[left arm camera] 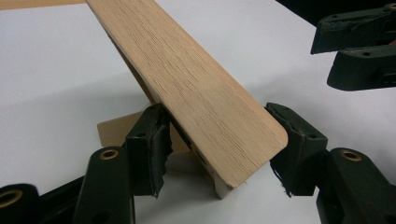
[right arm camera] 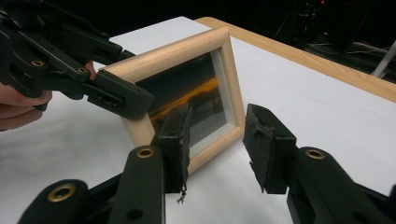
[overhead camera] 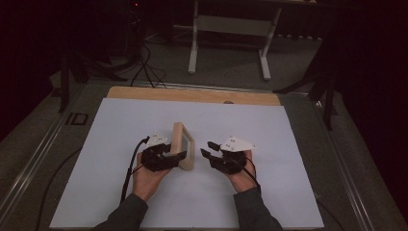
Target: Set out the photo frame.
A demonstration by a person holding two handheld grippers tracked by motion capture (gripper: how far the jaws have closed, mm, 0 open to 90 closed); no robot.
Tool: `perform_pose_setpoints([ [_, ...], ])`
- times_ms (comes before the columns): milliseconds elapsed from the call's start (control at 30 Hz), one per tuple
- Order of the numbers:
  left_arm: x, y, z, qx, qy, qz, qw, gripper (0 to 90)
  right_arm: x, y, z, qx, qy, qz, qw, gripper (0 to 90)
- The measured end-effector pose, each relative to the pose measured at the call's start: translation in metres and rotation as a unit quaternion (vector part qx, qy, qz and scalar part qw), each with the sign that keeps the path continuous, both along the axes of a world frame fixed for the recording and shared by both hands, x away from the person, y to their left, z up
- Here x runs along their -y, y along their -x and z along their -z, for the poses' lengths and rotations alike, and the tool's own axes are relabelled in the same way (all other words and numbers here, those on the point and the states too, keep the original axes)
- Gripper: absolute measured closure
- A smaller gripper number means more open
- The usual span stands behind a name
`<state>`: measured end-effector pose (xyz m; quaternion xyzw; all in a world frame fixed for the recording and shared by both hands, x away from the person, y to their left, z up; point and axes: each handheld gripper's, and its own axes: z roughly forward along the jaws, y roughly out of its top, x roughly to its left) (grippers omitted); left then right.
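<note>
The wooden picture frame [overhead camera: 183,146] stands near the middle of the white worktop [overhead camera: 269,192], tilted back on a thin easel leg [left arm camera: 116,130] that shows behind it in the left gripper view. The left hand-held gripper [overhead camera: 169,156] straddles the frame's near side edge [left arm camera: 201,98]; its jaws sit on either side of the wood with a small gap visible at the right pad, so I judge it close to gripping but not firmly clamped. The right hand-held gripper [right arm camera: 215,140] hovers released, jaws spread, just in front of the glass face [right arm camera: 196,107] and the frame's lower corner, holding nothing. Main risk: the frame rests on a narrow base and a light leg, so any sideways push from the left jaws as they close could fold the leg or tip the frame flat. Second risk: the right jaws point at the glazed front; an advance straight in could strike or smear the glass rather than take the wooden border. Third risk: a grip on the smooth, rounded edge alone may slip if the frame is lifted.
</note>
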<state>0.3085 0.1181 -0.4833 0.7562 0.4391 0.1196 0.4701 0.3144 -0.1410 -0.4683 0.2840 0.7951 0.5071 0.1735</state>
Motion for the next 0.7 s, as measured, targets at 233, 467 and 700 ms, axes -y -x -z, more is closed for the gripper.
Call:
perform_pose_setpoints([
  [233,-0.0026,-0.0001,-0.001,-0.005,0.001,0.0,1.0,46.3,0.0011,-0.0006,-0.0002,0.001,0.0,0.001,1.0,59.5],
  [467,-0.0052,-0.0001,-0.0018,-0.005,0.0,0.0,1.0,51.5,0.0033,-0.0009,-0.0015,0.003,-0.004,0.004,1.0,58.3],
  [700,-0.0081,-0.0003,-0.0022,-0.007,0.002,0.0,1.0,56.0,0.005,-0.0008,-0.0031,0.005,-0.004,0.006,1.0,57.6],
])
